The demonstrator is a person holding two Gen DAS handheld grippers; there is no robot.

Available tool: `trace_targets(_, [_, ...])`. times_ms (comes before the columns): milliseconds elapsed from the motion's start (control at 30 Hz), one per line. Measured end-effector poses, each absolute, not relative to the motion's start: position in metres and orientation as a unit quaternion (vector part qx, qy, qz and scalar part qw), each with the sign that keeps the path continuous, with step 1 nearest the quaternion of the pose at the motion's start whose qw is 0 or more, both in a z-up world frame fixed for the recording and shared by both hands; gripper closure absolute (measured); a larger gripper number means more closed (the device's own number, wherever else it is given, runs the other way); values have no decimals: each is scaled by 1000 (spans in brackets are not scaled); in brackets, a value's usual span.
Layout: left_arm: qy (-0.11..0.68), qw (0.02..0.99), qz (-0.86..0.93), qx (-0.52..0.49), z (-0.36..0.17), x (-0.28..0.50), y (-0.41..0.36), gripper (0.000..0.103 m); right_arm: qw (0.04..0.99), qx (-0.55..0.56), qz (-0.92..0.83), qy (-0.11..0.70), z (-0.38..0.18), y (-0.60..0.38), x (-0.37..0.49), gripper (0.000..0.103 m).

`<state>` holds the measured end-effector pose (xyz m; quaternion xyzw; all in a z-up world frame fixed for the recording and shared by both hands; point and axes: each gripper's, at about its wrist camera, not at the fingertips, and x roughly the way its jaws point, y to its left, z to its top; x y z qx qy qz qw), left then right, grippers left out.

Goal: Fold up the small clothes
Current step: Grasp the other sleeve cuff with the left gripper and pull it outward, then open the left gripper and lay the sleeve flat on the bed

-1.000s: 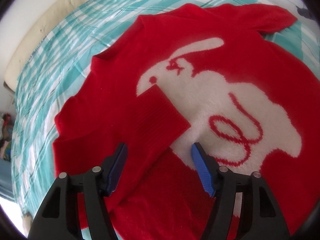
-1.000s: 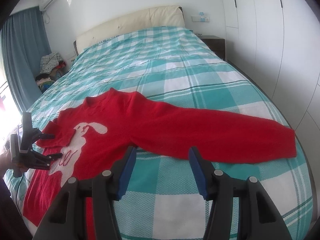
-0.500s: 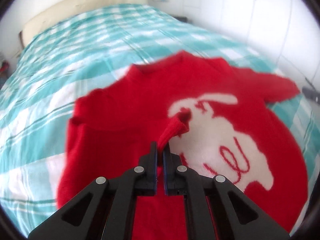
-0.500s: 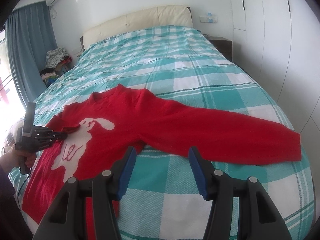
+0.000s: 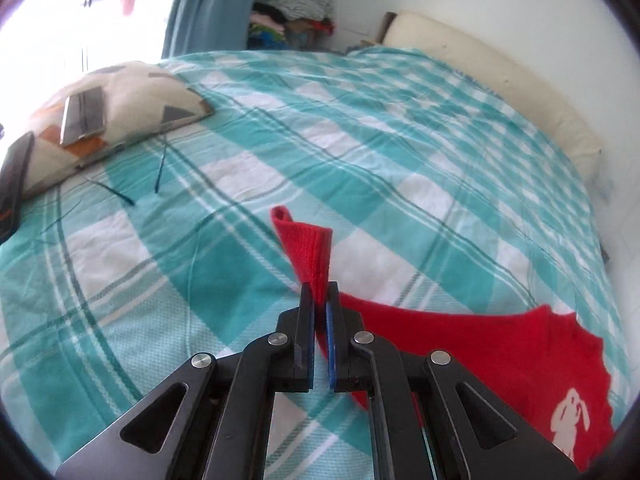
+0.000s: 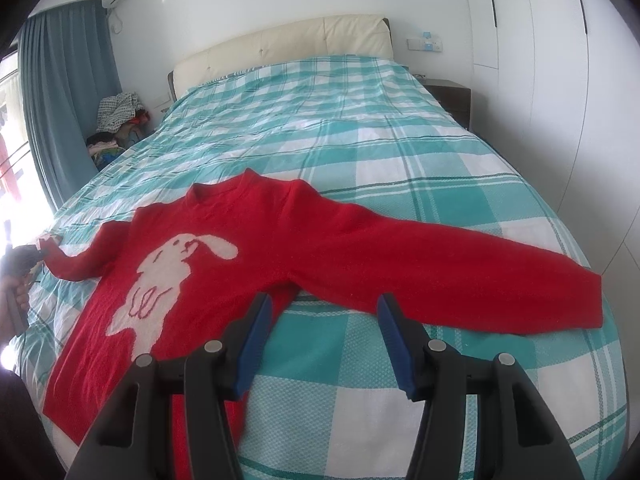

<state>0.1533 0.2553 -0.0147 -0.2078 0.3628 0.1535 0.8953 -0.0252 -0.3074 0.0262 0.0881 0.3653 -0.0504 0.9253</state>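
Observation:
A red sweater (image 6: 256,248) with a white rabbit on its front lies face up on the checked bed, both sleeves stretched out sideways. My left gripper (image 5: 319,300) is shut on the cuff (image 5: 308,248) of one sleeve, which sticks up between its pads. In the right wrist view that sleeve (image 6: 72,260) runs out to the left edge, where a hand (image 6: 16,300) holds the left gripper (image 6: 38,254). My right gripper (image 6: 322,312) stands open above the sweater's armpit, near the other sleeve (image 6: 460,268), with nothing between its fingers.
The teal and white checked bedspread (image 6: 360,128) covers the whole bed, with a cream headboard (image 6: 288,44) at the far end. A patterned pillow (image 5: 108,112) with a phone on it lies near the window side. Clothes (image 6: 116,116) are piled beside the blue curtain.
My left gripper shut on the cuff that lay folded over the rabbit, then swung it out sideways off the sweater's front, unfolding the sleeve. The right gripper has stayed put.

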Motion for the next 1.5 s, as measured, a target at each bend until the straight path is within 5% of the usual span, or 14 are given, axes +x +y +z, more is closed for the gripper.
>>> trace_targets(967, [459,820,285,-189,-78,152,307,100,919,112,-64,372,22,-320,-24,49])
trace_targets(1100, [465,819,280,-188,-78,152,307,95,919,110,-68,373,21,-321,-23,49])
trace_targets(1167, [468,818,279,-188,-76,150,307,79,918,110,-70,374,20,-321,-23,48])
trace_targets(1233, [467,818,274,-195,-72,147,307,39,917,113,-72,376,19,-323,-22,48])
trace_targets(1300, [461,816,281,-205,-66,142,307,23,915,118,-74,378,18,-325,-22,44])
trace_targets(1500, [421,817,281,-275,-44,115,301,16,914,126,-80,378,17,-329,-22,37])
